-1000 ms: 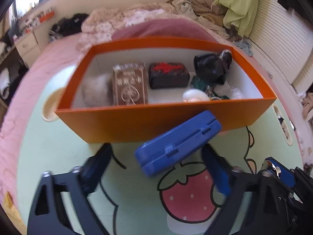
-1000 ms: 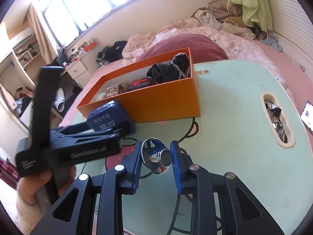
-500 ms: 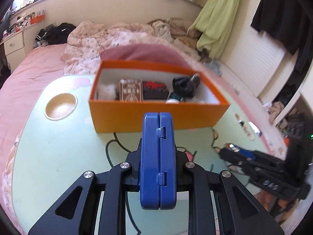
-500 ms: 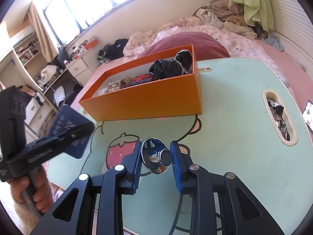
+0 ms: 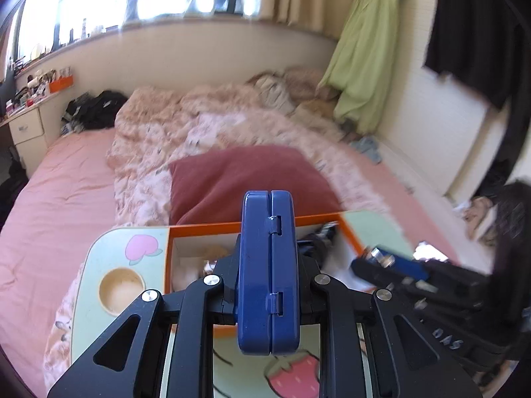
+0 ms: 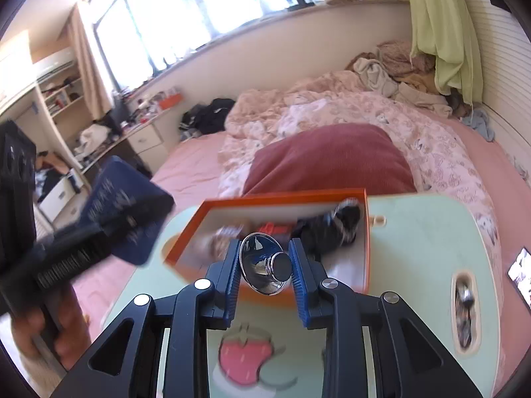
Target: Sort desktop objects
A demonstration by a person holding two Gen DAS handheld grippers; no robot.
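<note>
blue case (image 5: 267, 272) in left hand-held gripper (image 5: 268, 275)

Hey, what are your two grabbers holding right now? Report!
Left gripper shut on blue case, lifted. Right gripper shut on shiny metal knob. Orange box ahead, part full; nothing blocking it.

Left gripper (image 5: 267, 285) and right gripper (image 6: 265, 267), both clamped on loads, raised side by side.

A lived-in bedroom at home.
An unmade bed (image 6: 332, 116) with pink sheets and a maroon pillow (image 6: 328, 162) fills the centre; windows (image 6: 199, 10) run across 12 o'clock, cluttered shelves (image 6: 63, 96) stand at 9 o'clock, a green garment (image 6: 441, 33) hangs at 2 o'clock.
</note>
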